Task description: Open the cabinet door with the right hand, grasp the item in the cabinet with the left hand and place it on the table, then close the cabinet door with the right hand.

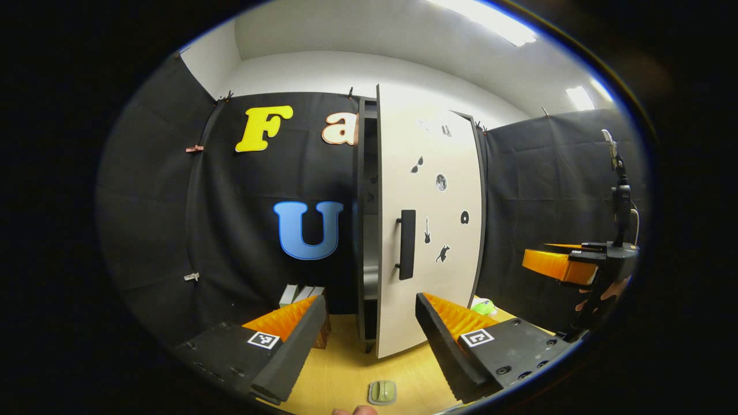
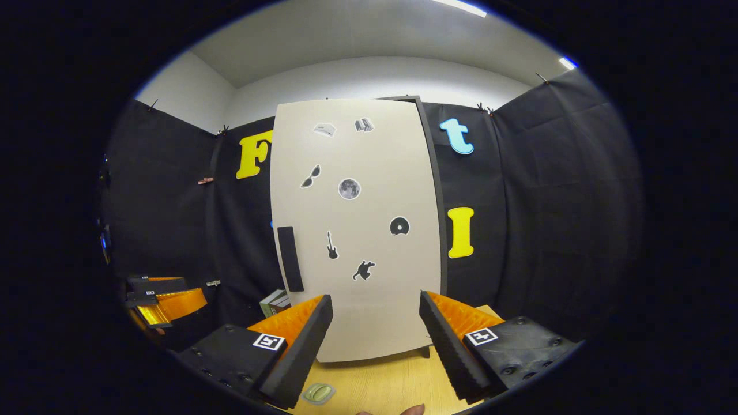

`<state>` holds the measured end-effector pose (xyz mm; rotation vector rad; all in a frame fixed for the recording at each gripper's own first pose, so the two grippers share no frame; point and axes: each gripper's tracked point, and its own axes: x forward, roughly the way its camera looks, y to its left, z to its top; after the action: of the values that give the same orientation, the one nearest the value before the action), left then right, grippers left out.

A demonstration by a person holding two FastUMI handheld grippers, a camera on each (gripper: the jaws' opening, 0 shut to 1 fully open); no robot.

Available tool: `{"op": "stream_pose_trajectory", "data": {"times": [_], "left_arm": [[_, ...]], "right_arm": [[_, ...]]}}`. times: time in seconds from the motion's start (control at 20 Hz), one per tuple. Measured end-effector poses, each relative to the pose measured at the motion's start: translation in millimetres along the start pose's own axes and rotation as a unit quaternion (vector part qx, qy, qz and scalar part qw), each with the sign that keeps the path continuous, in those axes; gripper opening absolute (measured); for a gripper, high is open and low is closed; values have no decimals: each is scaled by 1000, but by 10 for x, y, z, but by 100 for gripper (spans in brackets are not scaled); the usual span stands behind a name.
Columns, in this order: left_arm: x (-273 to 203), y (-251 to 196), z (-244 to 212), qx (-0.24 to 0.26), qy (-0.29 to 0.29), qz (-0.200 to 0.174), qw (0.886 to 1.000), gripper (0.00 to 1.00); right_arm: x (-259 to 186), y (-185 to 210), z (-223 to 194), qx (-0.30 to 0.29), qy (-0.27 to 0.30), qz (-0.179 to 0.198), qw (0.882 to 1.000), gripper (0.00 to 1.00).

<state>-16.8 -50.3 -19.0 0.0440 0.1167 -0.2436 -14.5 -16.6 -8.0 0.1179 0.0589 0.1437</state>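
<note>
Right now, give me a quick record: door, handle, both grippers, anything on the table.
cabinet door: slightly ajar, dark gap along its handle-side edge
door handle: black vertical bar, nothing touching it
left gripper: fingers apart, holding nothing
right gripper: fingers apart, holding nothing, facing the door
table: small pale green item lying near the front edge

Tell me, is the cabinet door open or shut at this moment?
Open partway. In the left gripper view the cabinet door stands off the frame, leaving a dark gap beside its handle.
</note>
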Motion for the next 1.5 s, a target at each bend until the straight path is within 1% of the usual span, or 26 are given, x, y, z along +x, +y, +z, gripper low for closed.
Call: {"op": "stream_pose_trajectory", "data": {"times": [0.3, 0.8, 1.05, 1.3, 1.5], "left_arm": [[35, -41, 23, -1, -1, -5, 1000, 99], [29, -89, 48, -8, -4, -5, 1000, 98], [66, -73, 44, -1, -3, -2, 1000, 98], [106, -74, 41, 2, -2, -1, 1000, 98], [122, -130, 48, -1, -2, -9, 1000, 98]], "right_arm": [[-31, 62, -1, 2, -1, 4, 1000, 98], [-37, 38, -1, 2, 0, 4, 1000, 98], [-8, -4, -6, -19, -1, -2, 1000, 98], [22, -4, -19, -18, 0, -1, 1000, 98], [33, 11, -40, -17, 3, 2, 1000, 98]]}}
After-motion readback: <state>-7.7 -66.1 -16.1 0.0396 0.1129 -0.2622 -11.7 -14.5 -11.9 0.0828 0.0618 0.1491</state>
